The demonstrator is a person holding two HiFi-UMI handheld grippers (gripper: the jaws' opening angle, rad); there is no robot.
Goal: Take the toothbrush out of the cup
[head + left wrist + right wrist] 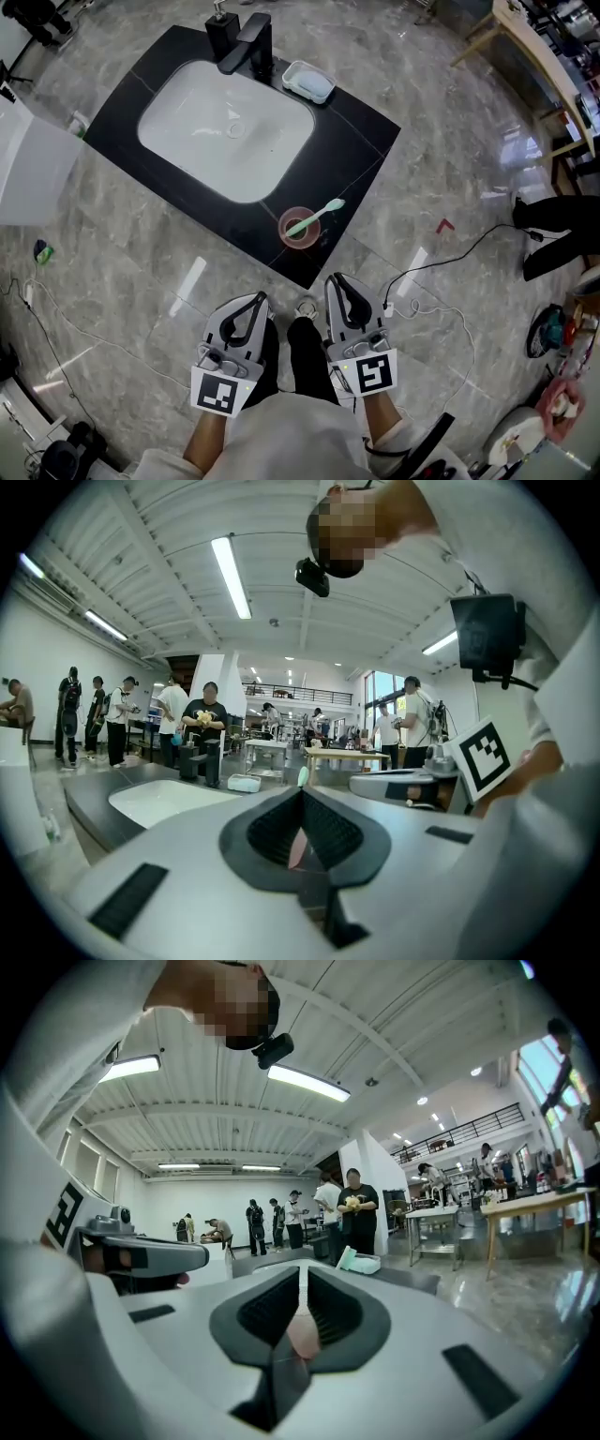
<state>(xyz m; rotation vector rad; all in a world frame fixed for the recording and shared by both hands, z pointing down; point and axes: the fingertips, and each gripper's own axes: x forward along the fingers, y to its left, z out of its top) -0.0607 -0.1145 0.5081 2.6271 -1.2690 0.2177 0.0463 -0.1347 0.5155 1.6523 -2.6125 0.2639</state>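
A large open workshop or lab hall, with a bathroom washstand set up as a mock-up. In the head view a black counter (361,141) with a white sink basin (225,131), black faucet (249,45), soap dish (308,82) and a pink cup (298,229) holding a toothbrush (319,214) stands alone on a marble-look floor (450,159). Loose cables (441,270) trail at lower right, and a wooden table (536,58) sits at upper right. The gripper views show a white ribbed ceiling with strip lights (230,576), a mezzanine railing (459,1132), steel workbenches (439,1219) and standing groups of people (208,726).
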